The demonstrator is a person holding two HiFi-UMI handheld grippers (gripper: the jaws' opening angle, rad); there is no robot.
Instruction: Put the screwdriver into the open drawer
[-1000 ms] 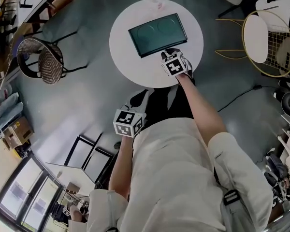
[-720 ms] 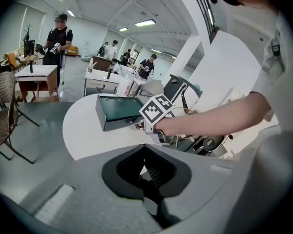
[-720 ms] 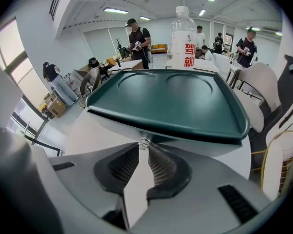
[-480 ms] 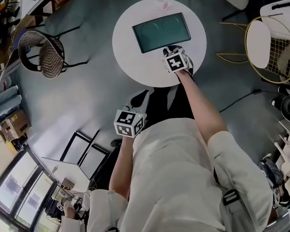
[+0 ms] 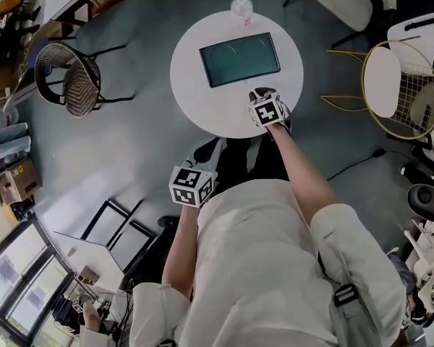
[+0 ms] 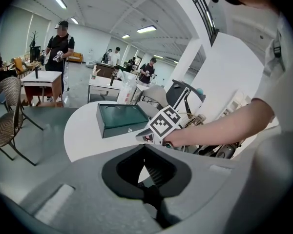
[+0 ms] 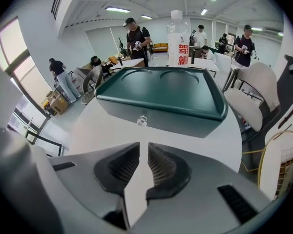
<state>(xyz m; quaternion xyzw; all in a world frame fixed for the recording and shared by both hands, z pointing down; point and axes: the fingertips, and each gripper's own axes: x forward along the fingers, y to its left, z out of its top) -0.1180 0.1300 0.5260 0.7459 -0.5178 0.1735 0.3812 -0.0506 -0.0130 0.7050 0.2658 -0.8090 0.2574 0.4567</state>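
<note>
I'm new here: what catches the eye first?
A round white table stands out, with a dark green box on it and a clear water bottle at its far edge. The right gripper hangs over the table just in front of the box, jaws slightly apart and empty. The left gripper is held low by the person's waist, shut.

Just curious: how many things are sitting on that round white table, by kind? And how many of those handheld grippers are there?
Green drawer box: 1
Clear bottle: 1
Handheld grippers: 2 (left gripper, right gripper)
Total: 4
</note>
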